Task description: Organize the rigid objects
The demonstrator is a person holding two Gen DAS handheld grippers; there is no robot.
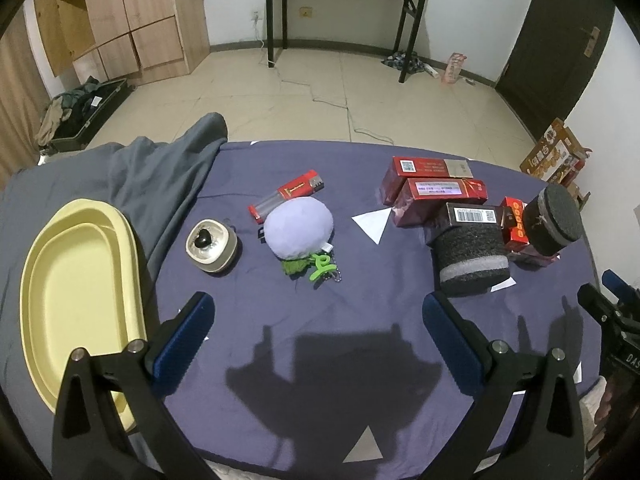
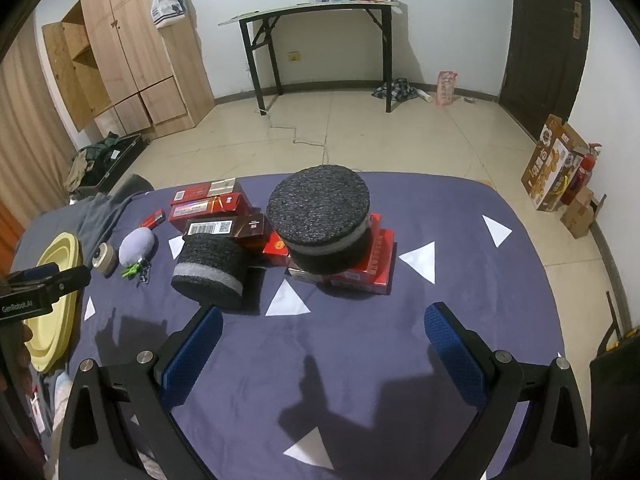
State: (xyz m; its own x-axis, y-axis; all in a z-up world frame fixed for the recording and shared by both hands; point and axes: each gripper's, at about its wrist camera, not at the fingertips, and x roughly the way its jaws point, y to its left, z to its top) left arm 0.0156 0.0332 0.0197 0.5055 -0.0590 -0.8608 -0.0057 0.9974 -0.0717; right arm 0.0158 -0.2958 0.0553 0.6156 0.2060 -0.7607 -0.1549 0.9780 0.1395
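1. At the far left edge of the bed, a yellow tray (image 1: 76, 300) lies flat on the grey blanket (image 1: 160, 172), its bowl bare
2. Just right of the tray sits a small round dish (image 1: 211, 245) with a dark heart-shaped piece inside, apart from the tray rim
3. Next comes a lilac plush ball (image 1: 298, 227) with a green clip (image 1: 322, 266) and chain at its near side; a red lighter (image 1: 286, 196) lies touching its far side
4. The left gripper (image 1: 318, 322) hovers over the blue sheet (image 1: 320, 360) with its jaws spread wide and nothing between them; the cloth in front of it is bare up to the plush ball
5. Right of centre, red boxes (image 1: 424, 184) cluster together, a dark foam cylinder (image 1: 470, 258) leaning against a barcoded box
6. A second foam cylinder (image 2: 320, 218) rests on top of a flat red box (image 2: 376, 264)
7. The right gripper (image 2: 322, 322) is likewise wide open and empty, facing that cylinder, with bare sheet between
8. The right side of the bed, to its edge, carries only white triangles printed on the sheet
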